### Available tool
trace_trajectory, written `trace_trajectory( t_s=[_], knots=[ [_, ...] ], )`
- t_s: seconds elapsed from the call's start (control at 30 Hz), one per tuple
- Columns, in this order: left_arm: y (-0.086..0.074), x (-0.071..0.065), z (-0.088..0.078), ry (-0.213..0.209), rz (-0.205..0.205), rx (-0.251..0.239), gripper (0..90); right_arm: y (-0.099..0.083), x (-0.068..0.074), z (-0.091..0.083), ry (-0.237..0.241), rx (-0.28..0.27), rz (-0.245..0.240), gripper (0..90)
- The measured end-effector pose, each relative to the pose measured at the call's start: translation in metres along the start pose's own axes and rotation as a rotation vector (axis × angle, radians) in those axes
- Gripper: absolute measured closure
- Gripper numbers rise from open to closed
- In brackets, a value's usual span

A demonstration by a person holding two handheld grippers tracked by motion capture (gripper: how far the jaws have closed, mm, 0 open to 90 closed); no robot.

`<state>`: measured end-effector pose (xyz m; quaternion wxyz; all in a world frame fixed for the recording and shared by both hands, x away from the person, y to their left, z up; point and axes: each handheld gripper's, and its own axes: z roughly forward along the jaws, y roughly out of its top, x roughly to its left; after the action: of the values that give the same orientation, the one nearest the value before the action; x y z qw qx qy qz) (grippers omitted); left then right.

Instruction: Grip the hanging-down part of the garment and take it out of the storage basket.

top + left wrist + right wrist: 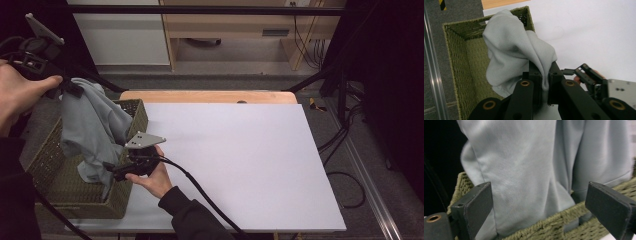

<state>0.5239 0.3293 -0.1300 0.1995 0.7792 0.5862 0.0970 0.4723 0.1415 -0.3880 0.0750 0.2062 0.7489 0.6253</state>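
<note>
White bench (240,160) carries a woven green basket (132,112) at its left edge. Left tongs (545,75) are clamped on a grey cloth (511,50), holding it up so it hangs into the basket. Right tongs (536,202) stand wide, unclamped, at the basket's near wall, with the cloth between the 2 jaws.

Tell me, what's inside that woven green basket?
The lower part of a grey cloth hangs into the basket; the left gripper holds its top. Whatever lies beneath the cloth is hidden.
</note>
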Motion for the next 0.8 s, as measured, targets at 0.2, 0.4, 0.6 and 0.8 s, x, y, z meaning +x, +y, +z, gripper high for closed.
trace_trajectory(
  t_s=[0.2, 0.4, 0.6, 0.8],
  knots=[
    [-0.002, 0.000, 0.000, 0.000, 0.004, 0.000, 84.4, -0.005, 0.001, 0.021, 0.009, 0.023, 0.016, 12.7],
    [-0.004, 0.003, 0.000, -0.008, 0.004, -0.003, 84.4, -0.007, 0.003, 0.031, 0.027, 0.041, 0.008, 41.3],
    [-0.006, 0.005, 0.000, -0.008, 0.003, -0.003, 84.4, -0.007, 0.002, 0.031, 0.008, 0.072, 0.013, 85.5],
    [-0.007, 0.007, -0.002, -0.008, 0.000, -0.014, 84.4, -0.003, 0.000, 0.023, 0.001, 0.073, -0.003, 87.6]
  ],
)
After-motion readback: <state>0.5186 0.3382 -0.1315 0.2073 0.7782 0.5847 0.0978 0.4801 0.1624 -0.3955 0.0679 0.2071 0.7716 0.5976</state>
